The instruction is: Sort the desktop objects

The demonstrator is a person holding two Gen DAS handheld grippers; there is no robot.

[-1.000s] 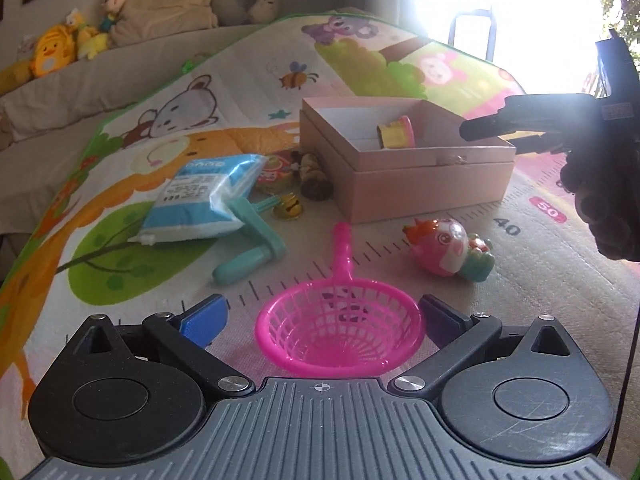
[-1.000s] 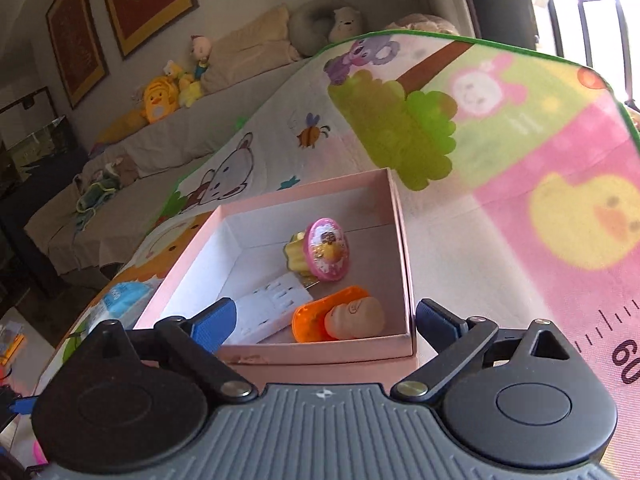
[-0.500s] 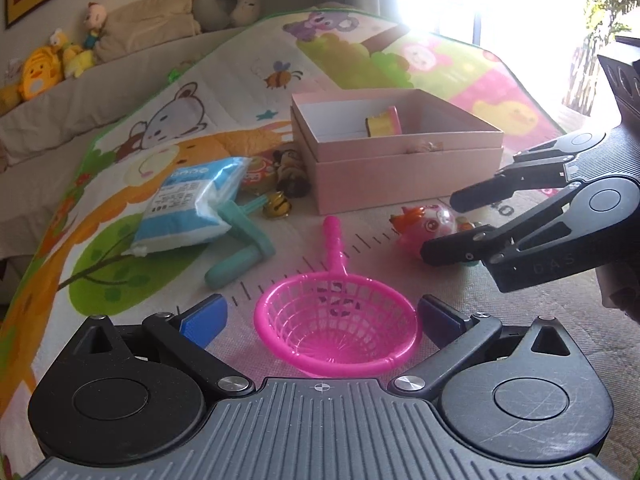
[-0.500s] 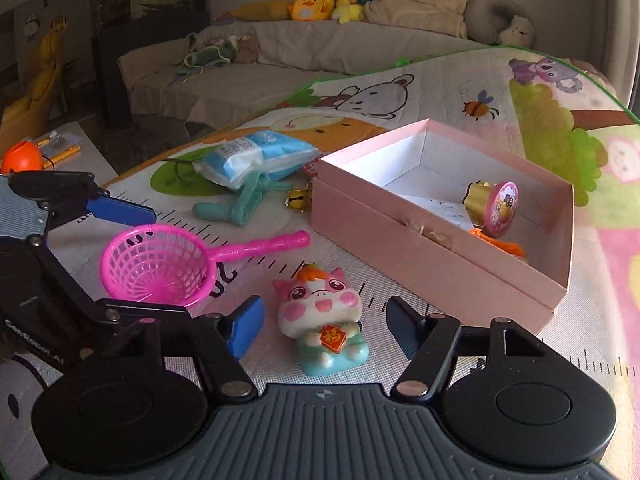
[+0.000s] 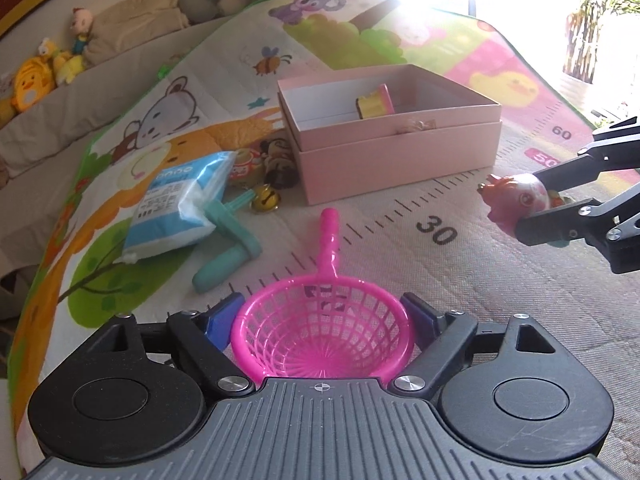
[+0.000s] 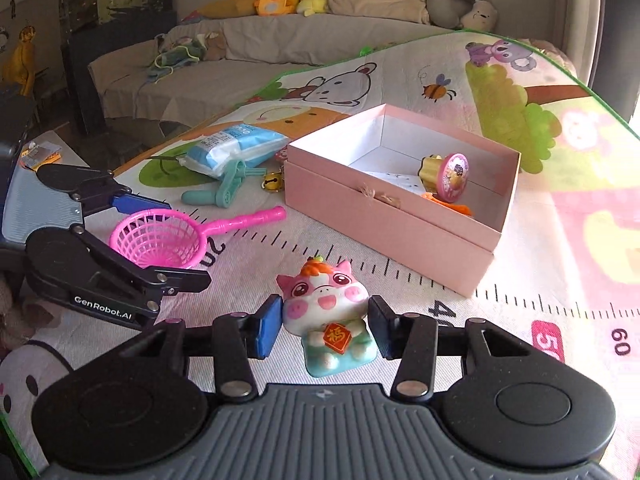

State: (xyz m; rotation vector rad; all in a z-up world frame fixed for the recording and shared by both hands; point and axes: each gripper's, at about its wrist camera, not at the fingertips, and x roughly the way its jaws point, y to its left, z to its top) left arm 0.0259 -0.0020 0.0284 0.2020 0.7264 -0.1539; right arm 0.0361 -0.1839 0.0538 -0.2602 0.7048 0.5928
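A: Left gripper [image 5: 322,316] sat around the pink strainer [image 5: 320,332] bowl, jaws just closing in, blue pads at the rim on both sides. Pressing or not, couldn't tell from the left wrist view.

B: Right wrist view showed that gripper [image 6: 168,240] from the side, fingers either side of the strainer [image 6: 160,236], which lay on the play mat [image 6: 540,264]. Contact unclear there too.

A: Right gripper [image 6: 323,326] had been closing on the pig figurine [image 6: 326,316]; pads were at its cheeks, toy upright on the mat.

B: Left view showed the same toy [image 5: 516,200] between black fingers at the right edge.

A: Pink box [image 6: 400,200] was open. Only the right view showed the orange piece [image 6: 448,204] beside the pink spinning top [image 6: 446,172].

B: Left view showed just the top [image 5: 376,104]. Wipes packet [image 5: 180,204], teal handle toy [image 5: 228,248] and a bell [image 5: 266,200] lay left of the box [image 5: 400,160].
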